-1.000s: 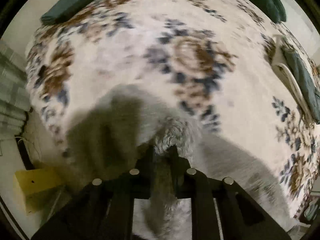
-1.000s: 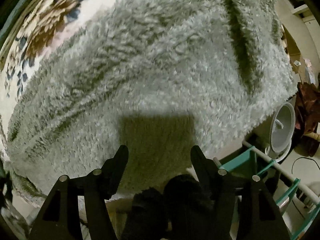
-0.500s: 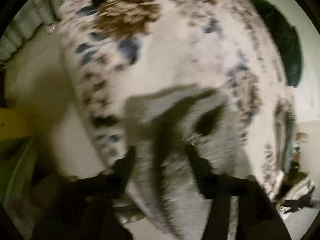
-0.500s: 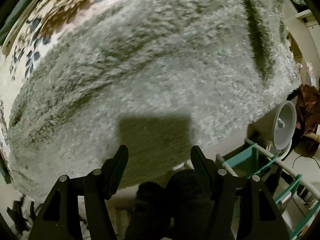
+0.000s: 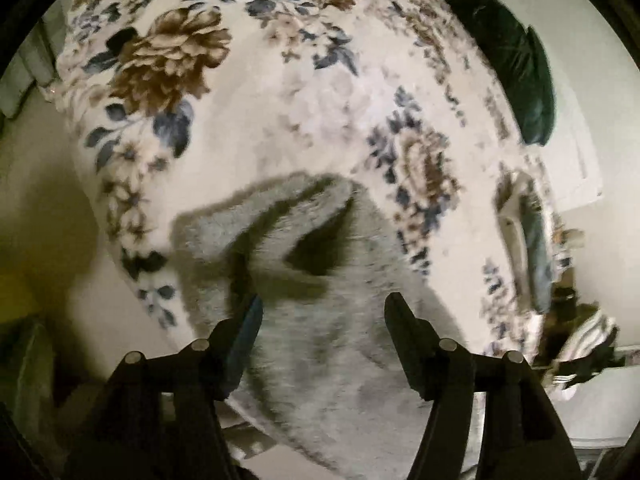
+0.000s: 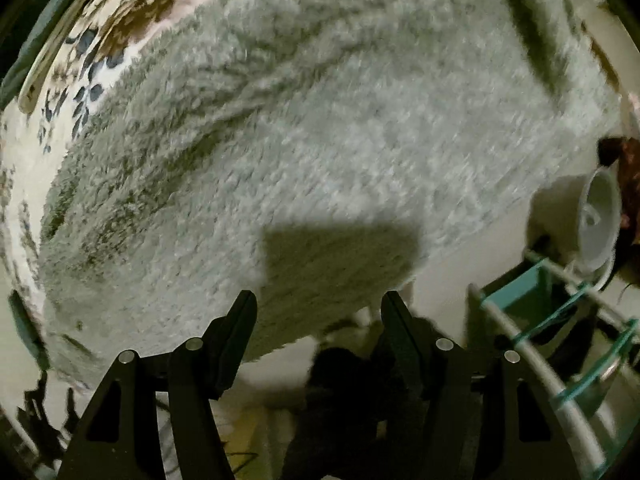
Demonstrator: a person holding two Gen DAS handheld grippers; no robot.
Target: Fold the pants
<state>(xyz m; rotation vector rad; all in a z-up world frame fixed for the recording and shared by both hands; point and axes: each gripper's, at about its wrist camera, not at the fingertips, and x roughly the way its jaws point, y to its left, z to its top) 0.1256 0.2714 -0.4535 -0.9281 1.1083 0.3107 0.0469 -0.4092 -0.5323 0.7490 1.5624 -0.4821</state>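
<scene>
The pants [image 5: 320,320] are made of a thick grey fleece with a fuzzy, curly pile, and they lie on a bedspread [image 5: 280,100] of soft cream cloth printed with big brown flowers and blue-grey leaves. In the left wrist view one end of the pants is turned over in a loose fold, with a dark hollow under the raised flap. The left gripper [image 5: 320,312] is above this part, its two black fingers spread wide apart and holding nothing; the fleece shows between them. In the right wrist view the pants [image 6: 320,140] fill most of the picture as a broad, wrinkled sheet reaching the edge of the bed. The right gripper [image 6: 318,308] hangs over that edge, also with its fingers apart and free of the cloth, and a square shadow falls on the fleece just ahead of it
</scene>
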